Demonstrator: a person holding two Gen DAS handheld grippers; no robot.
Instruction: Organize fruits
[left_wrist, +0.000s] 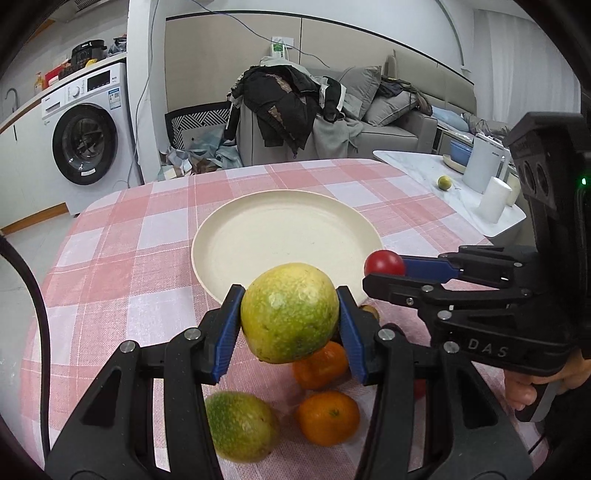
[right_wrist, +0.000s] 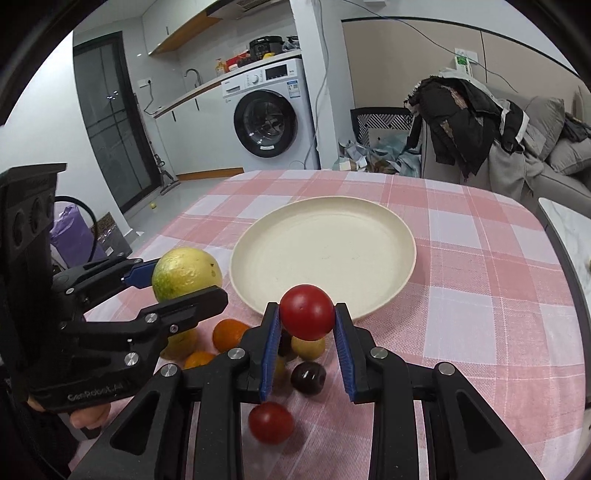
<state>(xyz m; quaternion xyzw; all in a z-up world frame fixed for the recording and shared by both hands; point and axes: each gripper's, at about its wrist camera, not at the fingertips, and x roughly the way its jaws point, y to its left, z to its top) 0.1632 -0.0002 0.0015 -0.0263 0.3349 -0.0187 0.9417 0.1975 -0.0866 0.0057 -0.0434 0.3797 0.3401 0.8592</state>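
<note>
1. The left gripper (left_wrist: 290, 314) clamps a mottled yellow-green round fruit (left_wrist: 290, 312) between its blue ribbed pads, lifted off the cloth.
2. The right gripper (right_wrist: 306, 314) pinches a smooth red tomato (right_wrist: 306, 312), jaws narrow.
3. Under the left jaws lie two oranges (left_wrist: 328, 417), matte and dimpled, and a second green fruit (left_wrist: 240, 426).
4. Under the right jaws sit a second tomato (right_wrist: 270, 422), a dark glossy plum-like fruit (right_wrist: 307, 377) and a small yellow fruit (right_wrist: 308, 347).
5. Just ahead of both jaws lies a round cream plate (right_wrist: 369, 306) with a raised rim, nothing between.
6. The pink checked tablecloth (left_wrist: 122, 266) runs open beyond the plate to the table's far edge.
</note>
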